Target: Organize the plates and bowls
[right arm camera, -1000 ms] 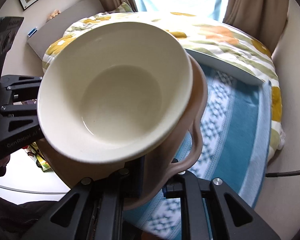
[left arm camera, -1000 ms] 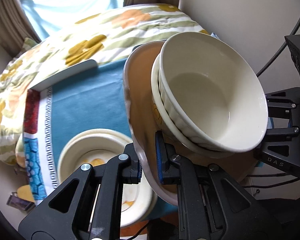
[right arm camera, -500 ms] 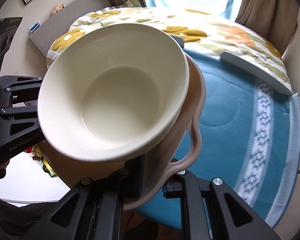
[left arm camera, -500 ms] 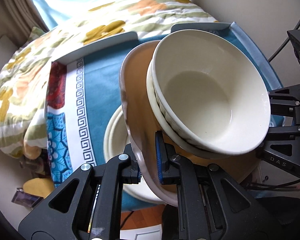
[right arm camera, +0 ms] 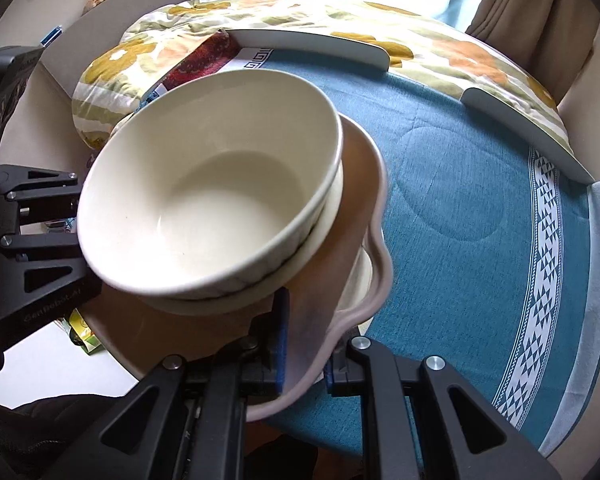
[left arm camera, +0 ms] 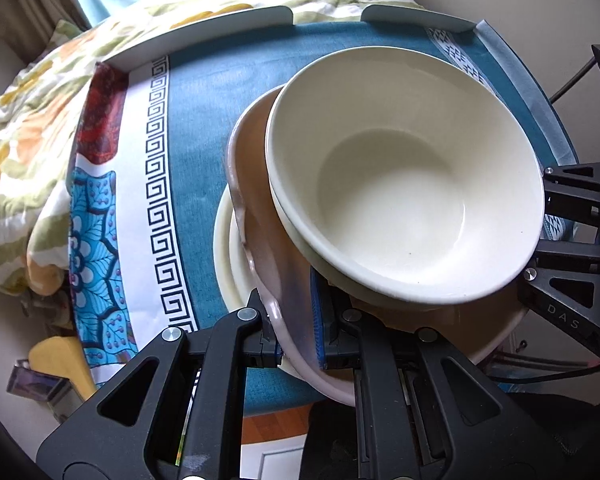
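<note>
A pale pink scalloped plate (left arm camera: 260,236) with a brown inside carries a stack of cream bowls (left arm camera: 404,200). My left gripper (left arm camera: 298,340) is shut on the plate's near rim. My right gripper (right arm camera: 304,344) is shut on the opposite rim of the same plate (right arm camera: 364,184), with the bowls (right arm camera: 212,208) on it. The plate hangs just above a stack of cream plates (left arm camera: 226,248) on the blue tablecloth (left arm camera: 204,152); a sliver of those plates shows in the right wrist view (right arm camera: 362,276). Whether they touch is not visible.
The table has low white rails (right arm camera: 312,42) along its far edge. A flowered duvet (left arm camera: 28,120) lies beyond and to the left. The cloth's patterned border (right arm camera: 540,280) runs along the right side. Small items (left arm camera: 36,380) lie on the floor at lower left.
Both grippers have carried the pink plate with the bowls over the table and down, until it is above the cream plate stack. The plate has levelled somewhat.
</note>
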Action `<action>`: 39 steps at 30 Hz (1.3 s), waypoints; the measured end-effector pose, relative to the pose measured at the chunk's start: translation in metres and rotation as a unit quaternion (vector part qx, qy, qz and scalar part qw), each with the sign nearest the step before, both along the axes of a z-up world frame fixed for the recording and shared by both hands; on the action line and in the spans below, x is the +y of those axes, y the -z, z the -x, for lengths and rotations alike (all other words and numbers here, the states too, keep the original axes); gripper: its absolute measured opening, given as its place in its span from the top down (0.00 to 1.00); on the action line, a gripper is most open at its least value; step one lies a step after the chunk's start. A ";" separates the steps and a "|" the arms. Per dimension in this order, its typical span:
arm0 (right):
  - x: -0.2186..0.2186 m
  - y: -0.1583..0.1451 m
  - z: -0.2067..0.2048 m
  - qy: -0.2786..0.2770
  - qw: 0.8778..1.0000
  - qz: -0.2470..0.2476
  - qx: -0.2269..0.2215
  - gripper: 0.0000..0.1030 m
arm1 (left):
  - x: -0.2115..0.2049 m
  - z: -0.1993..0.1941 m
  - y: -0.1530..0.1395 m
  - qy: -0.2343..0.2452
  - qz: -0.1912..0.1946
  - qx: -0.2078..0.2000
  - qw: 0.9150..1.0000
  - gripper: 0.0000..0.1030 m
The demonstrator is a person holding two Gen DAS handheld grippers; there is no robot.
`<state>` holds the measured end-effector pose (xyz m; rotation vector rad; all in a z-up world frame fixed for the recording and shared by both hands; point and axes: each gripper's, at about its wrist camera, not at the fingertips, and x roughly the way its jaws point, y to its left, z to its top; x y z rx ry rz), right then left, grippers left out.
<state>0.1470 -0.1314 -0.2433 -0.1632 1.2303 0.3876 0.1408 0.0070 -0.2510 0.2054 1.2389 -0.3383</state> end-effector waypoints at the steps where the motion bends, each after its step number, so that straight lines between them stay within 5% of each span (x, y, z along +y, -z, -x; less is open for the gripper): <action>1: 0.000 0.002 0.000 0.002 1.000 0.001 0.001 0.87 | 0.000 0.000 0.002 0.001 -0.001 0.002 1.000 0.91; 13: 0.002 0.009 0.007 0.016 1.000 0.005 -0.007 0.87 | 0.000 0.002 0.010 0.006 0.003 -0.007 1.000 0.91; 24: 0.003 0.011 -0.006 0.022 0.998 0.004 0.062 0.85 | -0.001 -0.019 0.022 0.029 0.013 0.094 0.995 0.86; 32: 0.004 0.011 -0.007 0.031 0.995 -0.002 0.099 0.83 | -0.012 -0.017 0.013 0.084 0.006 0.116 0.990 0.56; 39: 0.008 0.005 -0.004 0.025 0.993 0.004 0.117 0.74 | -0.009 -0.015 0.003 0.086 0.010 0.118 0.989 0.49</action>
